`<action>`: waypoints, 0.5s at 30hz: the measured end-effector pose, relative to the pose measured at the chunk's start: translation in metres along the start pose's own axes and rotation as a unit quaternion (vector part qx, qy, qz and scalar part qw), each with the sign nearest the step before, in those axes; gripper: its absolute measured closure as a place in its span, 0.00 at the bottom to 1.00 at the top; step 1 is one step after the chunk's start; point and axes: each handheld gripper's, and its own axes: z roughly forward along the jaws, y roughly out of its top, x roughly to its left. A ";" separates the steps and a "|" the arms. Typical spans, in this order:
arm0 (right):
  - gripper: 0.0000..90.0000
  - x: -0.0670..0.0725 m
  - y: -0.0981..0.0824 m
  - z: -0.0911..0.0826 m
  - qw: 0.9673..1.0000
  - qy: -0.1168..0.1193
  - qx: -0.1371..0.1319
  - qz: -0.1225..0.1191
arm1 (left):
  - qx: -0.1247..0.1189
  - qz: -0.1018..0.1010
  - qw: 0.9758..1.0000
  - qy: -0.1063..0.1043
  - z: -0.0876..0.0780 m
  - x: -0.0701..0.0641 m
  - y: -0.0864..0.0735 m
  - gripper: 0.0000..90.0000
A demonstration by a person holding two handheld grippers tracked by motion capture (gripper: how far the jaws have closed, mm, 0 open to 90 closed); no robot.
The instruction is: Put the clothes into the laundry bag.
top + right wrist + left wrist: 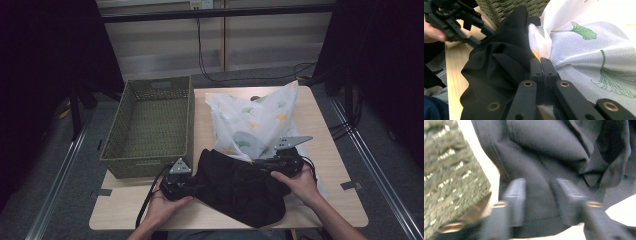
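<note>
Black cloth (pixel 240 187): near centre of worktop (pixel 325 130), overlapping the white leaf-print cloth (pixel 255 122) behind it. Basket (pixel 152 125): far left. Your left hand-held gripper (pixel 541 195): part open, jaws astride a black fold, grip unclear. Your right hand-held gripper (pixel 541 72): closed at the black cloth's right edge.
</note>
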 end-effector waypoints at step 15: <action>1.00 0.000 0.001 0.002 1.000 0.002 0.001 0.001 | -0.097 0.033 0.993 -0.059 -0.018 -0.021 0.046 1.00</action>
